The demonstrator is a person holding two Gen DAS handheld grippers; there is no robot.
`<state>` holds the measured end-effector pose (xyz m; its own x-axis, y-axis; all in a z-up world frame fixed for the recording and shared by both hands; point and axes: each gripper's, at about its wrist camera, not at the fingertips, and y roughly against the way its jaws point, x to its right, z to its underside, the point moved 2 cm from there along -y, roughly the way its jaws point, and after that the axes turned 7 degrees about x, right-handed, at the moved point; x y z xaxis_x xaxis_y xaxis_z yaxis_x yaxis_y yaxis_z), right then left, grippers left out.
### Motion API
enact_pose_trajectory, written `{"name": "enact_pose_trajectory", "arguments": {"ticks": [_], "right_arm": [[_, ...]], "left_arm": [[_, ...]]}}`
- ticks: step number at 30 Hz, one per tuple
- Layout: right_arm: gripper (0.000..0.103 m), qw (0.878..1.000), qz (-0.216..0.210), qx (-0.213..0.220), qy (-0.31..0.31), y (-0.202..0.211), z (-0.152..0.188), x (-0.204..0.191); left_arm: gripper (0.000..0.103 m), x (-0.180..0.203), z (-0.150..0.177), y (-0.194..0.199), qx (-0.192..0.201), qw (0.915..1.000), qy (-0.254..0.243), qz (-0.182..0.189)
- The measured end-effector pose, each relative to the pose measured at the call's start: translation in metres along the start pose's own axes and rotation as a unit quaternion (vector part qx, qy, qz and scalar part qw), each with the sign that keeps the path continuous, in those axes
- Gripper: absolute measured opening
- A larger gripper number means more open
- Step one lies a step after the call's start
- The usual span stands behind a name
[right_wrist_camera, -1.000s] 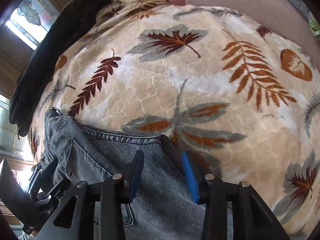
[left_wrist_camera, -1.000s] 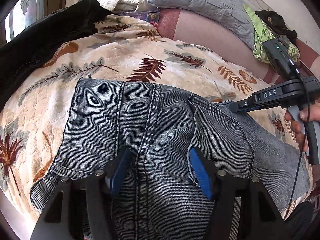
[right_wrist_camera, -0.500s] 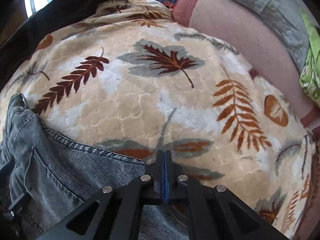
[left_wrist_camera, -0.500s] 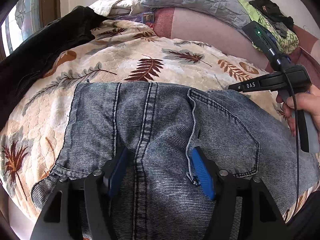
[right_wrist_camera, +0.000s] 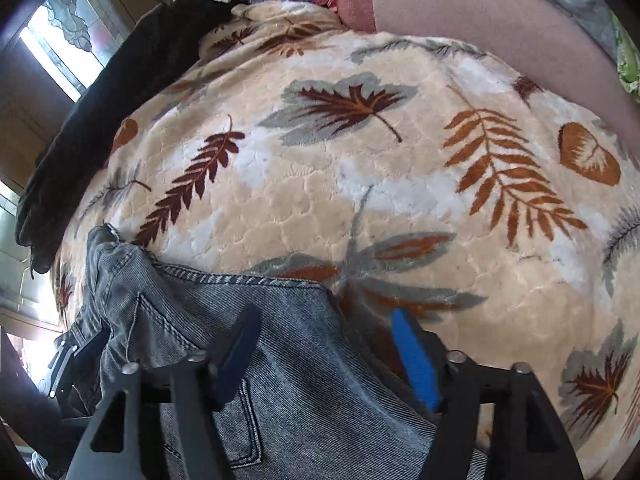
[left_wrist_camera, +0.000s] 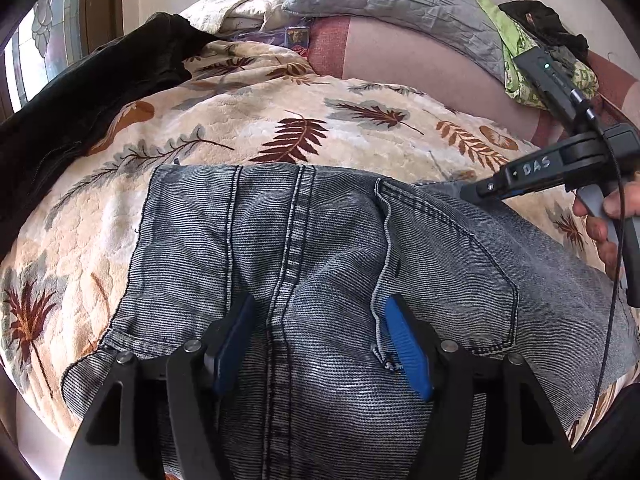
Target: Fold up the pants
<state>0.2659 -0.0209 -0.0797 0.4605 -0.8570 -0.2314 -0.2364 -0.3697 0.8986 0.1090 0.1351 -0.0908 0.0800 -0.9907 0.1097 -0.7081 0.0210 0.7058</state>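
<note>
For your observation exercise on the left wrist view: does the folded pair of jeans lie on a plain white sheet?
No: the jeans lie on a cream blanket printed with brown and grey leaves.

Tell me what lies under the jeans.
The jeans lie on a cream blanket with a leaf print, which shows around them at the left and far sides. The blanket directly beneath the denim is covered, so anything trapped there cannot be seen.
</note>
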Motion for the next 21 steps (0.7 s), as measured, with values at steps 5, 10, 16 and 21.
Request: {"name": "enact_pose_trajectory", "arguments": {"ticks": [5, 10, 16, 21], "right_arm": [[0.003, 0.997, 0.046, 0.005, 0.065, -0.003, -0.001, -0.02], [0.002, 0.989, 0.1, 0.015, 0.104, -0.015, 0.0, -0.029], [0.005, 0.994, 0.085, 0.041, 0.061, -0.003, 0.005, -0.02], [0.011, 0.995, 0.034, 0.088, 0.011, 0.044, 0.004, -0.021]], "left_arm": [[0.068, 0.0, 0.0, 0.0, 0.0, 1.0, -0.002, 0.002], [0.069, 0.002, 0.0, -0.001, 0.0, 1.0, -0.007, -0.003], [0.069, -0.004, -0.011, 0.032, 0.07, 0.9973, 0.014, 0.015], [0.069, -0.017, -0.012, 0.043, 0.082, 0.9959, 0.011, -0.036]]}}
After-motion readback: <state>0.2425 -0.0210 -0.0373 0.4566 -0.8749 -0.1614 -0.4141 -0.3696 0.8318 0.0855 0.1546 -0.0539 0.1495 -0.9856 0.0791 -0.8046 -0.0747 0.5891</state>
